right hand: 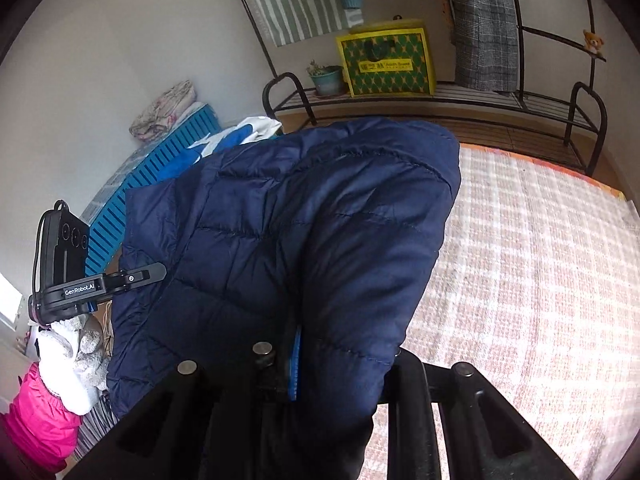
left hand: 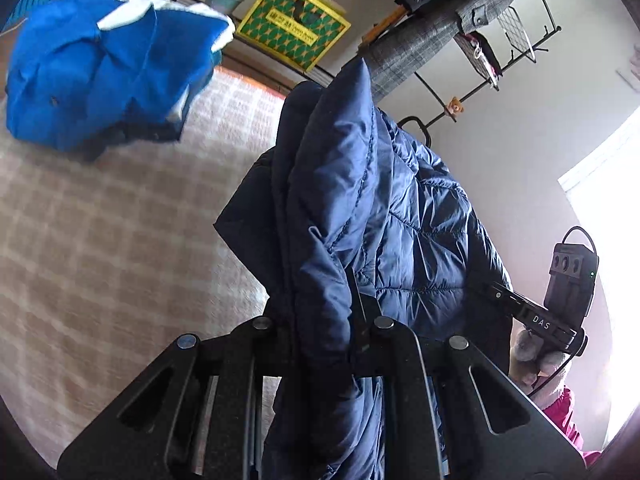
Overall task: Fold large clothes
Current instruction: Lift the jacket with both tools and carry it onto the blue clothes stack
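With the navy puffer jacket (left hand: 372, 208) hanging above the checked bedspread (left hand: 100, 240), pinched tight in both the left gripper (left hand: 320, 344) and right gripper (right hand: 320, 368), lower it evenly, keeping it taut so it lands flat.

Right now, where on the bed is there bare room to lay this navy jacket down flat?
The checked bedspread lies bare from the navy jacket out to the bed's foot by the metal rack, and below the blue garment. It is crowded at the wall side: the blue garment, a slatted blue crate and folded floral bedding.
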A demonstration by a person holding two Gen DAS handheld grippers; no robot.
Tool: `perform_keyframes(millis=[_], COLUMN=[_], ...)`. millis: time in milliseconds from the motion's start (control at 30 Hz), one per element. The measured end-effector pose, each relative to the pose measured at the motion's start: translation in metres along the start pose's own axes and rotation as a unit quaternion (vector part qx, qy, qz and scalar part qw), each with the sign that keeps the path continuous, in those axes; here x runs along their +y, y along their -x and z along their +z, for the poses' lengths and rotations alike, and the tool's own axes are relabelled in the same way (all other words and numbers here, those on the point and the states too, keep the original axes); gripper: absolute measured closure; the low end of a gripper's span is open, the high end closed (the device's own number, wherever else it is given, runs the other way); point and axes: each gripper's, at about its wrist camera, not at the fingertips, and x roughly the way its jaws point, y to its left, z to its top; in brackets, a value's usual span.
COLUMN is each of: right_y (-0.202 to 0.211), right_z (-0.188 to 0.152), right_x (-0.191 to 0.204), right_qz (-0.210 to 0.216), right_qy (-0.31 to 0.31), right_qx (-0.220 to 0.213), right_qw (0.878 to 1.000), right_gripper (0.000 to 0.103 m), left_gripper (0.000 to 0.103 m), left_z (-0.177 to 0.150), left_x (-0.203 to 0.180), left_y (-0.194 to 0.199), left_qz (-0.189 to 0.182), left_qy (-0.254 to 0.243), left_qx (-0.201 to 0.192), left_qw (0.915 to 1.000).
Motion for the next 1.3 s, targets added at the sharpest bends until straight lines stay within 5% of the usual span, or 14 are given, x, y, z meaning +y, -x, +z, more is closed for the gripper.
perform_keyframes(millis=[533, 833, 1067, 1300], right_y=[-0.08, -0.157, -0.23, -0.309], right_z=[0.131, 0.218, 0.262, 0.266], right_x=[0.156, 0.229, 0.226, 0.2], right_qz=[0.02, 0.031, 0.03, 0.016], right_qy=[0.096, 0.111, 0.093, 0.073], right_qx=[-0.051, -0.077, -0.078, -0.03], right_qw=[0.994, 0.99, 0.992, 0.997], right_gripper=[0.085, 0.085, 0.085, 0.085], left_gripper=[0.088, 0.088, 0.088, 0.088], left_z=[0.131, 0.237, 0.308, 0.329], left_x=[0.081, 0.153, 0.197, 0.253], left_y=[0.106, 0.139, 0.108, 0.041], left_qz=[0.081, 0.138, 0.179, 0.208], left_qy=[-0.016, -0.015, -0.021, 0.011], left_qx=[-0.092, -0.135, -0.134, -0.093], left_qw=[0.9923, 0.981, 0.9745, 0.9736])
